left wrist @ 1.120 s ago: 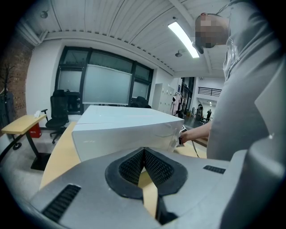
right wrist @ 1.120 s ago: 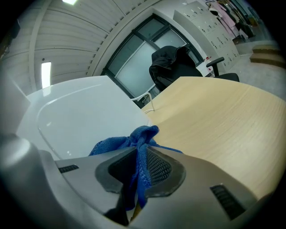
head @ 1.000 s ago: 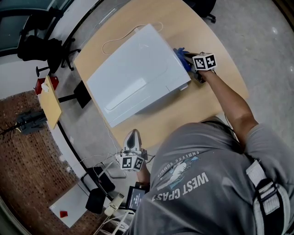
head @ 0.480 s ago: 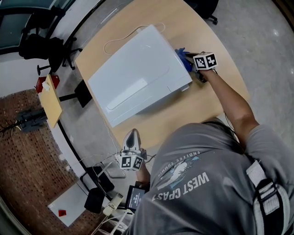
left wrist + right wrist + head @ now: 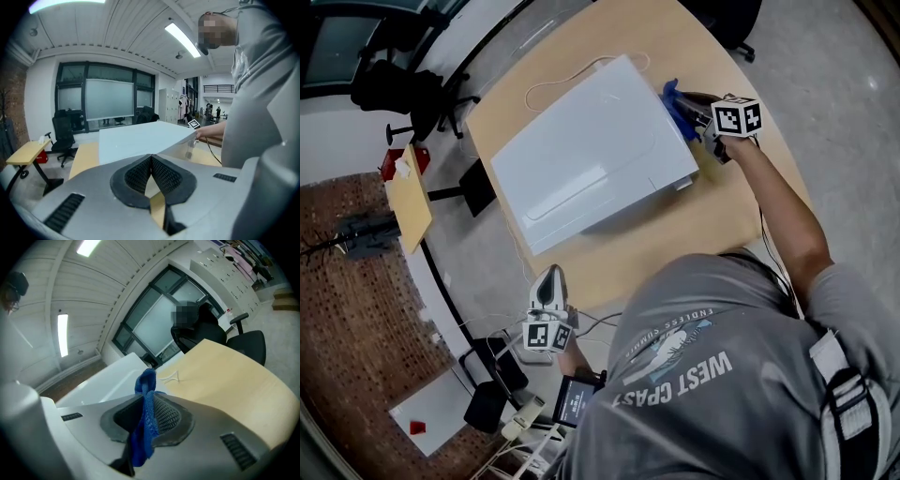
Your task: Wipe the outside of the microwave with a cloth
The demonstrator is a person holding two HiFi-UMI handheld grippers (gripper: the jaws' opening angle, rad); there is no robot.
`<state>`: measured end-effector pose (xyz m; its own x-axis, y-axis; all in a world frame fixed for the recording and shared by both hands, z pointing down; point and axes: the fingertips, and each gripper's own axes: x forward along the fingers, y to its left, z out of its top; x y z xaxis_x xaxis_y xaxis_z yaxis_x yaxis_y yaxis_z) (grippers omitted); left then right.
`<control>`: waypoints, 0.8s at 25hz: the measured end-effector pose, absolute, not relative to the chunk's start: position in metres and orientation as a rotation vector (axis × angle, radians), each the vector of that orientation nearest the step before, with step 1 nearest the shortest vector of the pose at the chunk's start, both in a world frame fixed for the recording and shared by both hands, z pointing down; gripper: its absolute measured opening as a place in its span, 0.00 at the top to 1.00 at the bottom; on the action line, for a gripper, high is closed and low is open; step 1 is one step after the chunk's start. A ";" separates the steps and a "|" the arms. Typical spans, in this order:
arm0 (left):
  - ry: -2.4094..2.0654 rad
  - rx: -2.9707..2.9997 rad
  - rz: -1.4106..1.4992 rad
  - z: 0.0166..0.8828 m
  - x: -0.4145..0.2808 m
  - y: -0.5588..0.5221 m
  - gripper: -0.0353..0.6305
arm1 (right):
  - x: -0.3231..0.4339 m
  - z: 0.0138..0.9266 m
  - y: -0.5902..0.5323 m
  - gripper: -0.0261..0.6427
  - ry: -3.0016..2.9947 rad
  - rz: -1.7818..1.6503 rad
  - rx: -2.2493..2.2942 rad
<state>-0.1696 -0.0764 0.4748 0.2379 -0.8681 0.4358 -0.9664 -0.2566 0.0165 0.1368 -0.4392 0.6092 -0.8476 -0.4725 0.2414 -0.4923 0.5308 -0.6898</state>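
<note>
The white microwave (image 5: 600, 150) stands on the round wooden table (image 5: 712, 206). My right gripper (image 5: 692, 114) is shut on a blue cloth (image 5: 673, 101), holding it at the far end of the microwave's right side, near its top edge. In the right gripper view the blue cloth (image 5: 146, 423) is pinched between the pads and sticks up past them, with the microwave (image 5: 110, 378) just left of it. My left gripper (image 5: 549, 277) hangs off the table's near edge, shut and empty. In the left gripper view its pads (image 5: 161, 176) meet and point at the microwave (image 5: 140, 138).
A white power cord (image 5: 572, 70) loops on the table behind the microwave. Black office chairs (image 5: 394, 89) and a small yellow side table (image 5: 408, 211) stand at the left. Cables and a power strip (image 5: 525, 412) lie on the floor by the person's body.
The right gripper with the cloth has risen along the microwave's right side toward its far top corner. The left gripper has lifted a little and drifted away from the table's edge.
</note>
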 end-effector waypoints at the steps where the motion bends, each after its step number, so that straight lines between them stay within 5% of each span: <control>1: -1.727 2.240 0.485 0.465 -0.171 -0.081 0.91 | 0.137 0.594 -0.441 0.85 -2.757 1.231 0.856; 20: -1.318 2.733 0.388 0.390 -0.095 -0.168 0.91 | 0.144 0.375 -0.418 0.85 -3.143 0.840 0.703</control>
